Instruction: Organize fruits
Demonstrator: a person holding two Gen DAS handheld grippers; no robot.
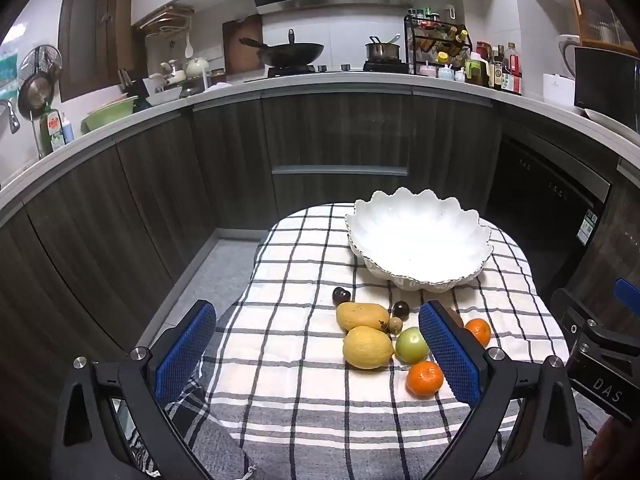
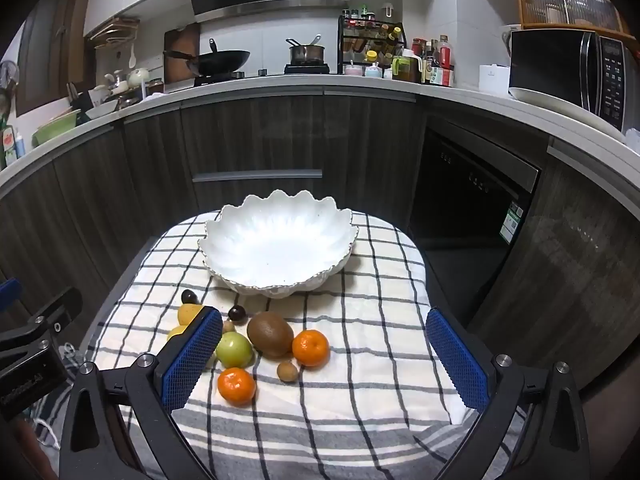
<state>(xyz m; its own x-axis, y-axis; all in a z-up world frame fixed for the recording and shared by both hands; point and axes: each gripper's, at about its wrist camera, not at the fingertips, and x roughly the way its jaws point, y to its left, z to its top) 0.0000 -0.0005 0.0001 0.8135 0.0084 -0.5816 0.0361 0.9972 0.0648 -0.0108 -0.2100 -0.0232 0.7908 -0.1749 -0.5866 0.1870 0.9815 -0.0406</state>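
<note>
Fruit cluster (image 2: 256, 344) sits mid-counter on the checked cloth (image 2: 360, 360), just on the near side of the empty white scalloped bowl (image 2: 276, 240): light, round, roll-prone, kiwi (image 2: 270, 334) and mandarins (image 2: 311, 347) soft-skinned, so pinch gently across the widest part; left tongs (image 1: 316, 356) and right tongs (image 2: 324, 360) fully spread, holding nothing.

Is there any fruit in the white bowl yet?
No, the scalloped white bowl is empty, and the fruit, such as the kiwi, lies on the checked cloth in front.
</note>
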